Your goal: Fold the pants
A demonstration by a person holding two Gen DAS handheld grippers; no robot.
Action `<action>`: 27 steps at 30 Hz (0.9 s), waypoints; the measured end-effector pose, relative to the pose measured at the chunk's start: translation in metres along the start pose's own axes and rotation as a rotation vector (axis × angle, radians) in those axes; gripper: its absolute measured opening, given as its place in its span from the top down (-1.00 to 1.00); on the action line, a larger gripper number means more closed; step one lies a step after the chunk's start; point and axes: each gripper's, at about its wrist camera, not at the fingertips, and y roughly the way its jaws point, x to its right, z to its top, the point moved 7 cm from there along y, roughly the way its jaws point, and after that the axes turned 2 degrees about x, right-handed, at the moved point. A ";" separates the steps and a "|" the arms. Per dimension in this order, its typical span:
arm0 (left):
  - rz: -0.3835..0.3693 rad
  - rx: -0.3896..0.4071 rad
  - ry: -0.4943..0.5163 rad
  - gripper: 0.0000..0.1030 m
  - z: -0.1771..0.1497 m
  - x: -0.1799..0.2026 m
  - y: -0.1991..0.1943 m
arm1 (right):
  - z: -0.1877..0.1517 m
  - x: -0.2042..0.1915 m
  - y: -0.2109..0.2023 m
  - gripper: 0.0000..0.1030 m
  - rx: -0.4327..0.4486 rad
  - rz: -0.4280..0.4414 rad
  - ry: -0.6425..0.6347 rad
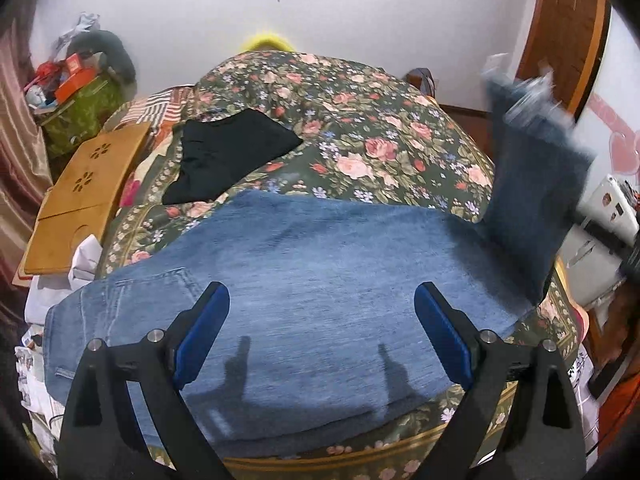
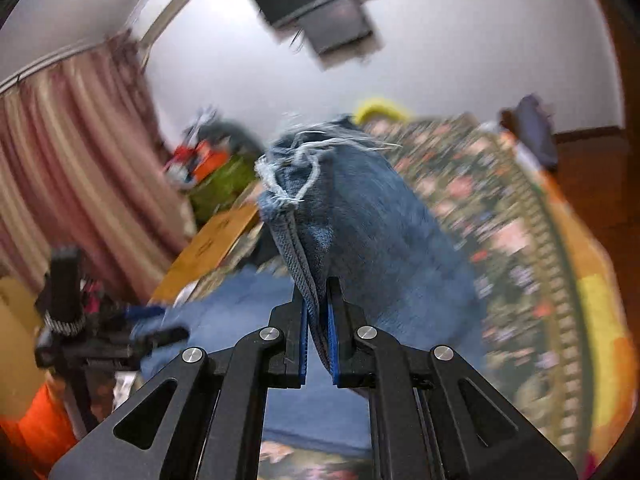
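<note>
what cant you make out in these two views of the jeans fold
- Right wrist view: the bedspread pattern is smeared by motion blur.
- Left wrist view: the lifted jeans hem and the right tongs gripping it are blurred.
- Left wrist view: the open left tongs cover the jeans' near edge.

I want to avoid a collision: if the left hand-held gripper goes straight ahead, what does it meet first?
Probably the jeans spread on the bed; the open left hand-held gripper points down at them, though depth is unclear.
</note>
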 end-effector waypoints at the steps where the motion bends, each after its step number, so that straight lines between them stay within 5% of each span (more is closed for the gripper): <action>1: 0.000 0.002 -0.006 -0.84 0.000 -0.002 -0.002 | -0.013 -0.007 0.016 0.86 -0.049 0.018 -0.012; 9: 0.002 -0.012 -0.027 -0.84 -0.004 -0.011 0.000 | -0.087 -0.025 0.076 0.66 -0.328 0.013 -0.068; 14: -0.052 -0.018 -0.017 -0.72 0.006 0.003 0.009 | -0.074 -0.025 0.062 0.38 -0.336 0.081 -0.043; 18: -0.111 -0.041 0.032 -0.15 0.016 0.028 0.021 | -0.056 -0.016 0.037 0.37 -0.262 0.039 -0.058; 21: -0.149 -0.072 0.081 0.13 0.019 0.052 0.037 | -0.041 0.009 0.025 0.37 -0.210 -0.044 -0.043; 27: -0.167 -0.194 0.148 0.13 -0.006 0.082 0.080 | -0.060 0.063 0.029 0.37 -0.257 -0.217 0.021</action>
